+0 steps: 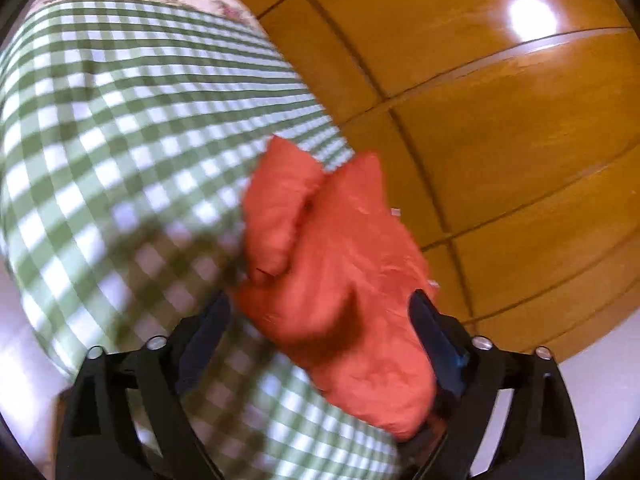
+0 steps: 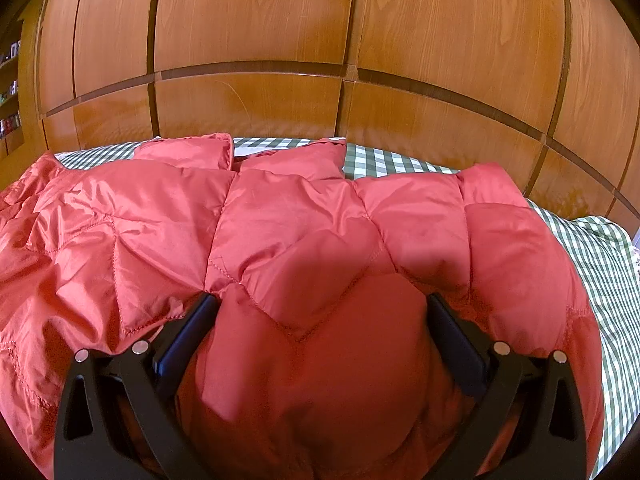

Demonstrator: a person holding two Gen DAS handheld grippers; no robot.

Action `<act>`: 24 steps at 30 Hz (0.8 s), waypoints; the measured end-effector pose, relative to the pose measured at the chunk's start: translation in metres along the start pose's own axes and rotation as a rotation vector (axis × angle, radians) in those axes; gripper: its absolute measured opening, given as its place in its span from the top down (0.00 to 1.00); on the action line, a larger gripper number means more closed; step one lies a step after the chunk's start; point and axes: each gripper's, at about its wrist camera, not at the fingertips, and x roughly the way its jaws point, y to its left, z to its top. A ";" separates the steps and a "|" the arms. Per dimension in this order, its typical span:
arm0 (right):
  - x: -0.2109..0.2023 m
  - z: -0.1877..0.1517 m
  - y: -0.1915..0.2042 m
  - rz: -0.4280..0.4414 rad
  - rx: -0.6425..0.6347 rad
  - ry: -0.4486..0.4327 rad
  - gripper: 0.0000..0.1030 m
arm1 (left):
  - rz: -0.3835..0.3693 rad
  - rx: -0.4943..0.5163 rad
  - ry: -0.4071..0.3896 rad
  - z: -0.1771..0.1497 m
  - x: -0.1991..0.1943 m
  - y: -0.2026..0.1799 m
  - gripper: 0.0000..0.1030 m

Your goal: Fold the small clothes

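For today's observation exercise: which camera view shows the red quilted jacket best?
The right wrist view: the red quilted jacket lies spread over the checked cloth, stitching sharp. The left wrist view shows only a blurred bunch of it between the left claw fingers.

Left gripper [image 1: 320, 308] jaws wide apart, orange garment [image 1: 340, 280] bunched between, over checked cloth [image 1: 120, 140].

Motion blur smears the checked cloth [image 1: 120, 160] ahead of the left gripper [image 1: 320, 308]. The red jacket [image 2: 300, 220] runs off frame below the right gripper [image 2: 320, 312], hiding its finger bases.
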 end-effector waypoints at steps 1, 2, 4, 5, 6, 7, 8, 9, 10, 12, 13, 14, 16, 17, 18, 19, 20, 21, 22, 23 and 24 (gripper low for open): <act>0.000 0.000 0.000 0.000 0.000 0.000 0.02 | -0.007 0.019 0.026 -0.009 0.006 -0.005 0.09; 0.000 0.000 0.000 0.000 0.000 0.000 0.02 | 0.000 0.030 0.063 -0.015 0.014 -0.008 0.09; 0.000 0.000 0.000 -0.001 0.000 -0.001 0.02 | 0.006 0.025 0.118 -0.024 0.029 -0.009 0.09; 0.000 0.000 0.000 0.000 0.000 0.000 0.02 | 0.008 0.004 0.133 -0.026 0.037 -0.007 0.09; 0.000 0.000 0.000 0.000 0.000 0.000 0.02 | -0.005 -0.036 0.142 -0.028 0.047 -0.004 0.09; 0.000 0.000 0.000 0.000 0.000 -0.001 0.02 | -0.011 -0.064 0.146 -0.028 0.054 0.000 0.09; 0.000 0.001 0.000 0.001 0.000 0.000 0.02 | 0.000 -0.093 0.138 -0.029 0.061 0.002 0.09; 0.000 0.000 0.000 0.000 0.000 0.000 0.02 | 0.000 -0.109 0.118 -0.028 0.064 0.002 0.08; 0.000 0.000 0.000 0.000 0.000 0.000 0.02 | -0.028 -0.117 0.083 -0.026 0.068 -0.001 0.08; 0.000 0.001 0.000 0.000 0.000 0.000 0.02 | -0.068 -0.134 0.062 -0.022 0.078 -0.005 0.08; 0.000 0.001 0.000 -0.001 -0.001 -0.001 0.02 | -0.095 -0.163 0.041 -0.021 0.084 -0.004 0.08; 0.000 0.001 0.000 -0.001 -0.001 -0.001 0.02 | -0.113 -0.196 0.016 -0.019 0.088 -0.001 0.09; -0.001 0.002 -0.001 -0.003 -0.001 -0.003 0.02 | -0.105 -0.244 -0.028 -0.017 0.095 0.004 0.37; -0.001 0.002 -0.002 -0.004 -0.001 -0.002 0.02 | -0.070 -0.257 -0.026 -0.015 0.099 0.006 0.48; -0.001 0.002 -0.002 -0.004 0.001 0.000 0.02 | -0.036 -0.268 -0.016 -0.015 0.102 0.010 0.61; -0.002 0.003 -0.002 0.000 0.004 0.005 0.02 | -0.041 -0.280 -0.014 -0.017 0.104 0.013 0.64; -0.003 0.004 -0.003 0.005 0.005 0.018 0.02 | -0.053 -0.278 -0.012 -0.017 0.103 0.014 0.66; -0.006 0.006 -0.004 -0.002 0.006 0.034 0.02 | -0.056 -0.261 -0.006 -0.017 0.101 0.013 0.68; -0.014 0.007 -0.004 -0.018 0.022 0.040 0.02 | -0.054 -0.226 -0.001 -0.017 0.099 0.010 0.72; -0.024 0.008 -0.004 -0.013 0.053 0.024 0.02 | -0.054 -0.203 0.001 -0.015 0.096 0.010 0.73; -0.035 0.008 -0.003 0.017 0.083 -0.002 0.02 | -0.056 -0.186 0.004 -0.014 0.093 0.008 0.75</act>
